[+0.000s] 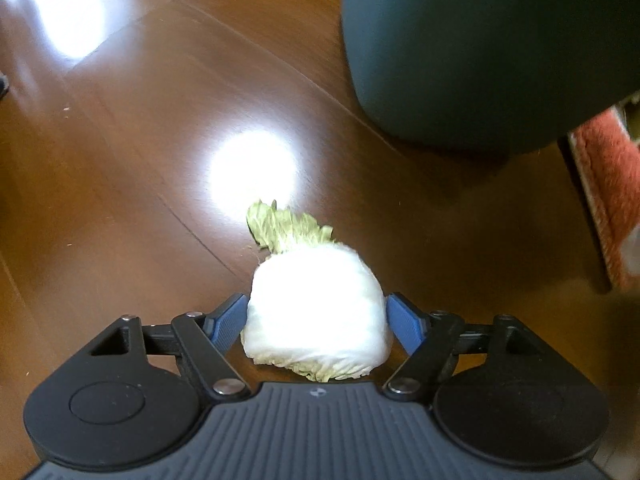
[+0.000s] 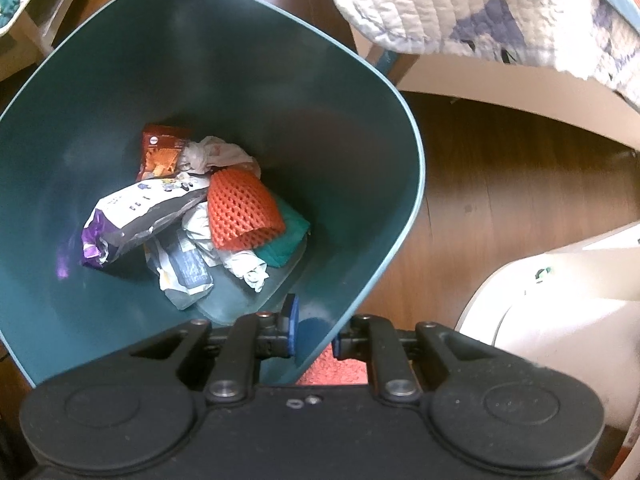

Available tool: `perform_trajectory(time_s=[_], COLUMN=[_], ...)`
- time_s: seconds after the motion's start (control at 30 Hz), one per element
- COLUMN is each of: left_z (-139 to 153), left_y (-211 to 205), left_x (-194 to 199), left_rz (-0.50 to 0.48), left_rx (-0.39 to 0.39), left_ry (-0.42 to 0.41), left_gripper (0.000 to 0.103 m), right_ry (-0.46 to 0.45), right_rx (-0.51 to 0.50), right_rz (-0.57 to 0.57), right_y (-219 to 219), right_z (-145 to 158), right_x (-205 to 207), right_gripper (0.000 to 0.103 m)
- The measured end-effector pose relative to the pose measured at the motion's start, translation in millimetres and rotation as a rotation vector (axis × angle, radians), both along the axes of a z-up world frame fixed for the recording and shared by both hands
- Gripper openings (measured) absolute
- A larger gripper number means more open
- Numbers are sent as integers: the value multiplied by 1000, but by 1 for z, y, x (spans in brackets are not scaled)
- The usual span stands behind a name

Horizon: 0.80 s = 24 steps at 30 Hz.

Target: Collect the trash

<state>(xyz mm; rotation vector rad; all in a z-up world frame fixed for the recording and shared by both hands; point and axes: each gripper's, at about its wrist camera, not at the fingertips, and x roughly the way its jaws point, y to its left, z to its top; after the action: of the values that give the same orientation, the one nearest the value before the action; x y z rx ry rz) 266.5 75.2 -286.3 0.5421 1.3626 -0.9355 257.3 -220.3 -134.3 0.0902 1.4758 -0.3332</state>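
1. The left gripper points steeply down at a brown wooden floor, and its blue pads sit on either side of a white wad with frayed yellow-green ends; the jaws are clenched on this wad, which touches both pads
2. The wad hangs just above the floor boards, near a bright patch of reflected light
3. A dark teal bin fills the upper right of the left wrist view, with the edge of a red rug beside it
4. The right gripper grasps the teal bin by its rim: one blue pad is inside the wall, the other outside, jaws nearly closed on the thin plastic
5. Inside the bin lie an orange foam net, a grey and purple pouch, an orange snack packet, crumpled white paper and a teal cloth
6. A quilted white cushion on a chair is at the upper right, beyond the bin
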Motion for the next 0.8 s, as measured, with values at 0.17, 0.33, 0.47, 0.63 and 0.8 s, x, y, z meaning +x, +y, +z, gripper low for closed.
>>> perform_trajectory(time_s=[0.17,0.33,0.47,0.63,0.8], left_z=[35,51,53,37,2], left_y=[8,11,12,10,-2], left_x=[19,37,38,37,10], left_rz=[47,51,56,31,-10], left_rx=[-32,-6,-8,3,104], left_ry=[-15,-24,13,76,-7], left_gripper=[30,30,45,85,85], right_ry=[-24,-66,-82,-74,-63], right_rx=[6,1,-4,4,10], right_rz=[-32,6,30,31,22], right_y=[-6,-3,-3,-6,-10], right_z=[0,7,8,5,1], right_x=[-6,-3,-2,-5,-9], right_gripper=[15,13,13,13,14])
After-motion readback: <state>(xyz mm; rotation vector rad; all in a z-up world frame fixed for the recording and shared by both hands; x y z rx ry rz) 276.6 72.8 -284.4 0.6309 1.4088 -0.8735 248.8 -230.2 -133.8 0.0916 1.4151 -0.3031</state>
